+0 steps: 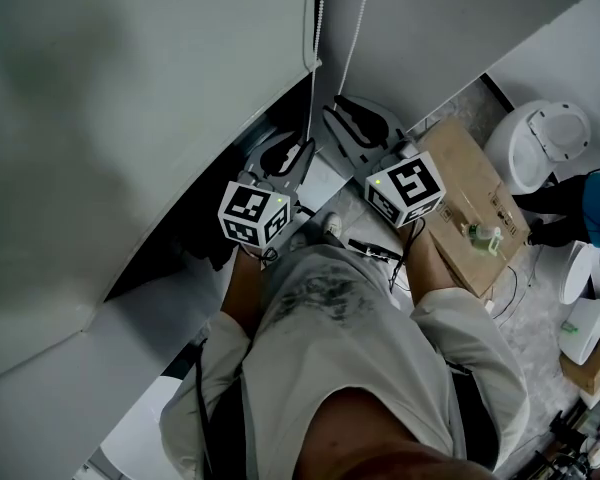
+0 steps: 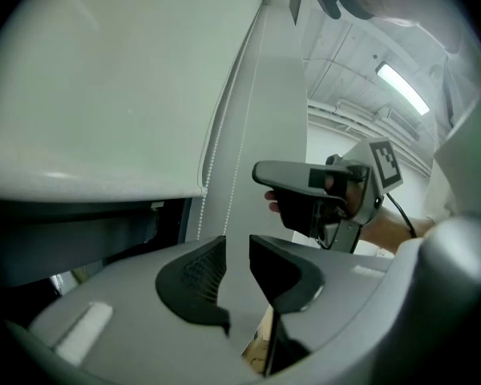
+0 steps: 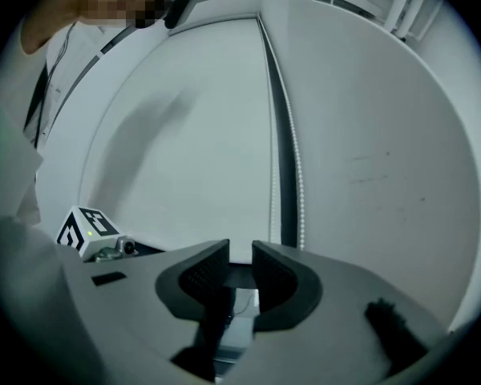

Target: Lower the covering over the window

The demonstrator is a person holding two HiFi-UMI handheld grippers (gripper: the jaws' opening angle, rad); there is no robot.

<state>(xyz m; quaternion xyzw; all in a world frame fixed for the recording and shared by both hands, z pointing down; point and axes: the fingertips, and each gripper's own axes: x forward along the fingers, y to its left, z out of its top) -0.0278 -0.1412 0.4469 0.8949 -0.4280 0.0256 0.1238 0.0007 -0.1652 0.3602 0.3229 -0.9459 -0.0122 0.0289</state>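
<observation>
A smooth white roller blind [image 1: 130, 118] hangs at the person's left, its straight bottom edge above a dark strip of window [image 1: 170, 253]. A thin beaded chain [image 1: 317, 28] hangs just beside it. The left gripper [image 2: 237, 247] and right gripper [image 3: 240, 255] both stand released and empty. A flat cardboard box [image 1: 475, 203] lies to the right.

I see the blind [image 1: 130, 88] at the left with the cord [image 1: 320, 18] hanging beside its right edge, my left gripper [image 1: 295, 158] just under that cord, my right gripper [image 1: 358, 126] beside it, and a box [image 1: 460, 178] further right, before a toilet [image 1: 545, 143].
</observation>
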